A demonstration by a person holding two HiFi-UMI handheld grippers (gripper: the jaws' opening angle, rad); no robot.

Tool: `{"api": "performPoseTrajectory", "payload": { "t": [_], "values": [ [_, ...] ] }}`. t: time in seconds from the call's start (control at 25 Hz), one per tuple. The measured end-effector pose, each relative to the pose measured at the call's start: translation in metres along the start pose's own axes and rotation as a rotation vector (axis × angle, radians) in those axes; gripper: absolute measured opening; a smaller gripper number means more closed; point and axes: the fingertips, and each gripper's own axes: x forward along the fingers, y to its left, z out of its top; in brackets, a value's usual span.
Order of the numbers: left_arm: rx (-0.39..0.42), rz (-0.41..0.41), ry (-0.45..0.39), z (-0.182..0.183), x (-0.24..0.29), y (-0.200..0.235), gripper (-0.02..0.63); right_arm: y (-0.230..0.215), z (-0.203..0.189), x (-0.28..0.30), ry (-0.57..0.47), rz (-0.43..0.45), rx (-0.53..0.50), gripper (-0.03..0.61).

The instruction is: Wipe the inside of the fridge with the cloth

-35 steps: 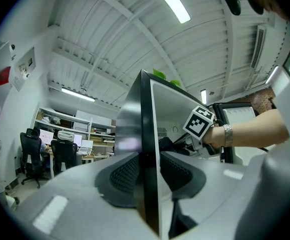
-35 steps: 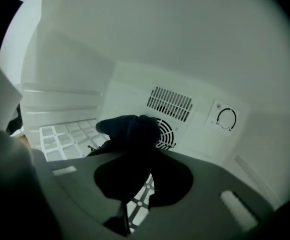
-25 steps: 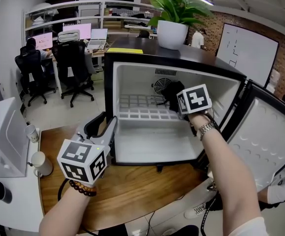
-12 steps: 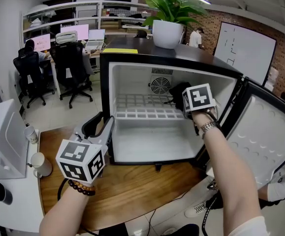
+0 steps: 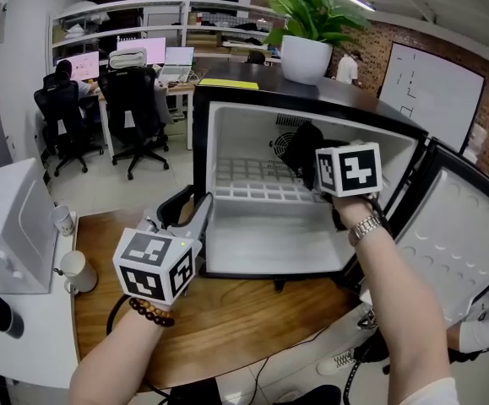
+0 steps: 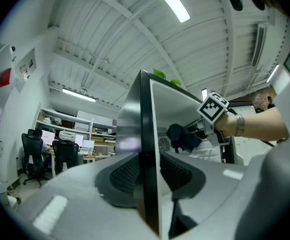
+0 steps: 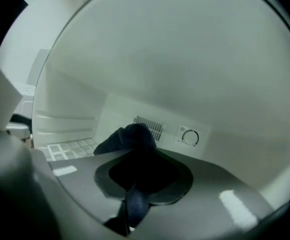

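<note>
Both grips hold: your left gripper [image 5: 195, 209] clamps the fridge [image 5: 200, 167] wall; the cloth [image 5: 301, 146] pinched in your right gripper [image 7: 134, 186] rose from shelf [image 5: 252, 194] to fan [image 6: 163, 144], starting the back.

Office w/ monitors [image 5: 154, 50], desk chairs [image 5: 139, 99]

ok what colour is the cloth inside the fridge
Dark navy blue cloth, almost black in shadow; clearest in the right gripper view.

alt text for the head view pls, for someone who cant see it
The right tool grips a dark cloth inside an open small fridge, close to the back wall. The left tool clamps the fridge's left front edge. The fridge stands on a wooden table.
</note>
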Motion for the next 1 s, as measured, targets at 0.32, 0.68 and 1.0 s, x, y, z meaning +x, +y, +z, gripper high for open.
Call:
{"api": "performPoseTrajectory", "payload": {
  "t": [0.32, 0.68, 1.0],
  "values": [
    [-0.003, -0.003, 0.002, 0.0, 0.0, -0.001, 0.14, 0.094, 0.044, -0.025, -0.124, 0.2, 0.003, 0.048],
    [-0.013, -0.008, 0.002, 0.0, -0.001, -0.002, 0.135, 0.184, 0.007, -0.014, -0.062, 0.353, 0.015, 0.048],
    [-0.002, 0.0, 0.011, 0.0, -0.005, 0.004, 0.135, 0.158, -0.023, -0.003, -0.009, 0.254, 0.0, 0.048]
  ]
}}
